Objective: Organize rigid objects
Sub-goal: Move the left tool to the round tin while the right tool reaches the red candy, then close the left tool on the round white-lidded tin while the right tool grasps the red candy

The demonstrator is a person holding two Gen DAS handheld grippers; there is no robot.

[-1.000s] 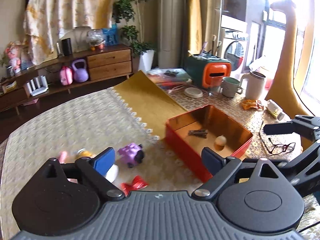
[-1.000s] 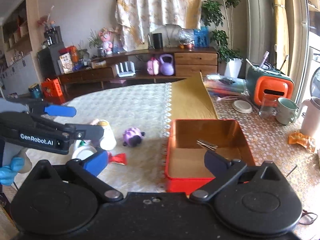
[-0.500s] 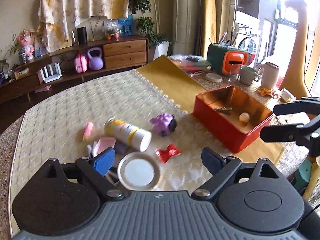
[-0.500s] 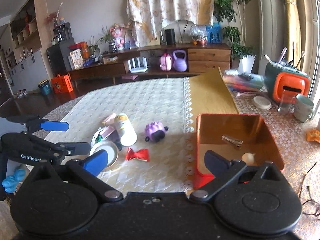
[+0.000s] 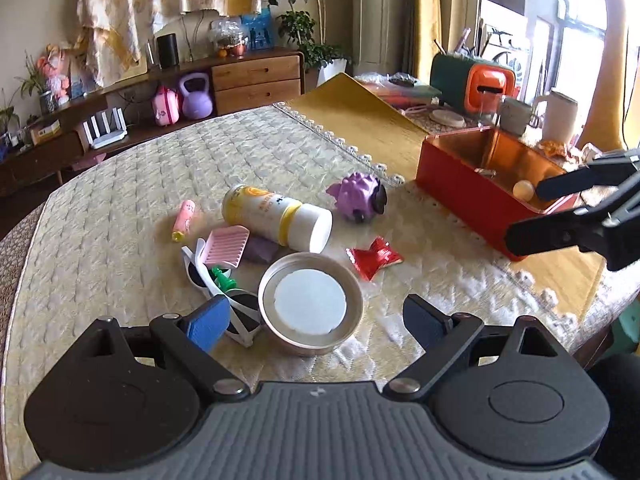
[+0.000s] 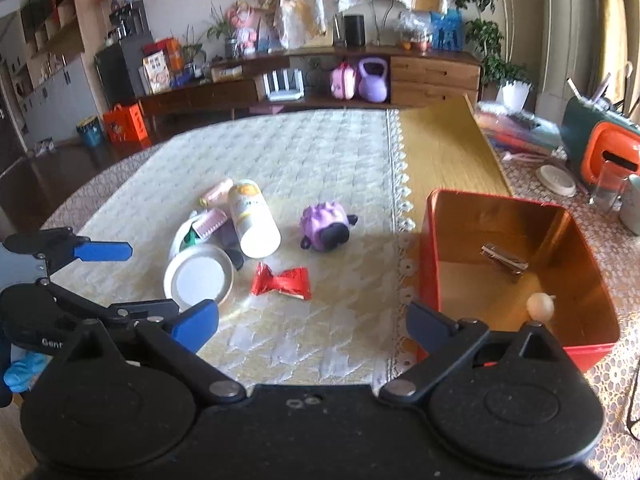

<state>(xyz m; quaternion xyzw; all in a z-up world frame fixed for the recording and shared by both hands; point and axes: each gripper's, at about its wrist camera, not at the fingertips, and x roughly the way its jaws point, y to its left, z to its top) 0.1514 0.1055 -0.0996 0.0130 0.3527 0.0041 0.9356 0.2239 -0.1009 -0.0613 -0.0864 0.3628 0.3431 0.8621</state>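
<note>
Just ahead of the spread left hand-held gripper (image 5: 316, 316), a round tin lid (image 5: 310, 302).

Left tongs (image 5: 316, 316) pulled back from red tin (image 5: 472, 196)

Background, beyond the quilted table cover (image 5: 120, 208): wooden sideboard (image 6: 434, 76) bearing black speaker (image 6: 354, 30); purple kettlebell (image 6: 373, 81) beside pink case (image 6: 343, 81); white router (image 6: 283, 85); potted plant (image 5: 308, 36); green-and-orange appliance (image 5: 474, 80); mug (image 5: 516, 114); white jug (image 5: 560, 116).
</note>
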